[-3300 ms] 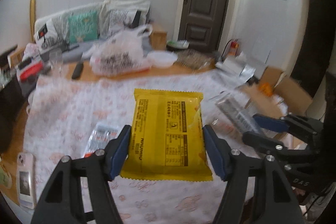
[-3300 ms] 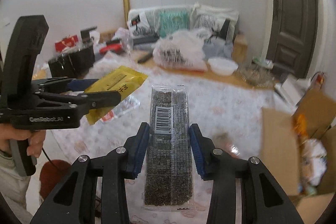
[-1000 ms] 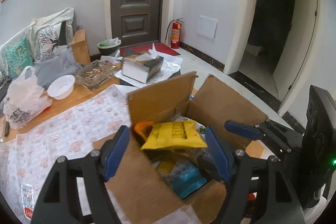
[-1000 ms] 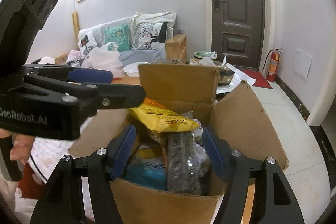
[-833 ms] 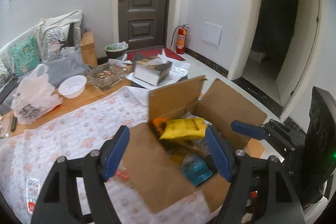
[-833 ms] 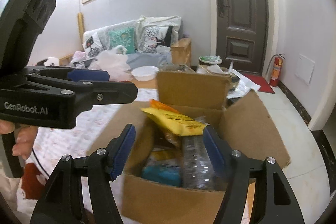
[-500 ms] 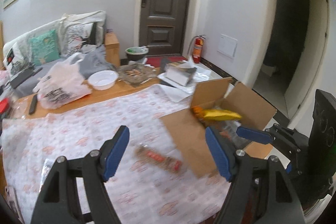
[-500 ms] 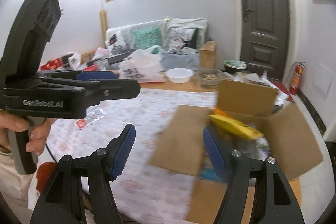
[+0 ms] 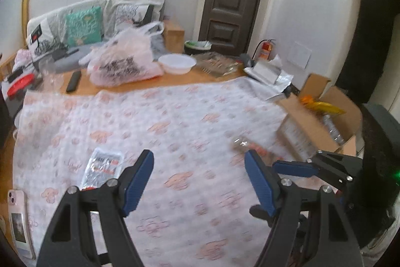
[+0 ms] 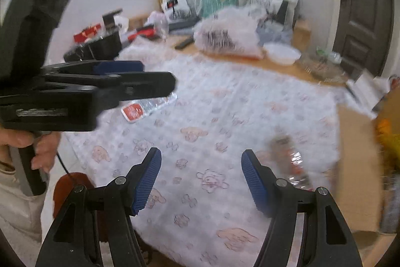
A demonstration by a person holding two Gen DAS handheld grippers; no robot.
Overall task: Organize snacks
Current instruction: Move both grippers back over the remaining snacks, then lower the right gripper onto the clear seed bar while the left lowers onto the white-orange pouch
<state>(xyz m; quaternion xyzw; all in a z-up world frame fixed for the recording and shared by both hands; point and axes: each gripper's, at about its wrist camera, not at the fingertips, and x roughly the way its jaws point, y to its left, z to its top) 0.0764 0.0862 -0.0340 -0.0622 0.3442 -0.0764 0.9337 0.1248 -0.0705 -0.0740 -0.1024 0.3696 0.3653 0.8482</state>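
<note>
Now snack packet point(image 10: 291, 162) beside right fingers point(image 10: 252, 180)

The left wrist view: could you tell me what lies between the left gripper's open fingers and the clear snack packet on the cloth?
Only bare patterned tablecloth separates the left gripper from the clear snack packet.

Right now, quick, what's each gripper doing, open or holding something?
Left gripper: open, holding nothing, over the patterned cloth.
Right gripper: open, holding nothing.
</note>
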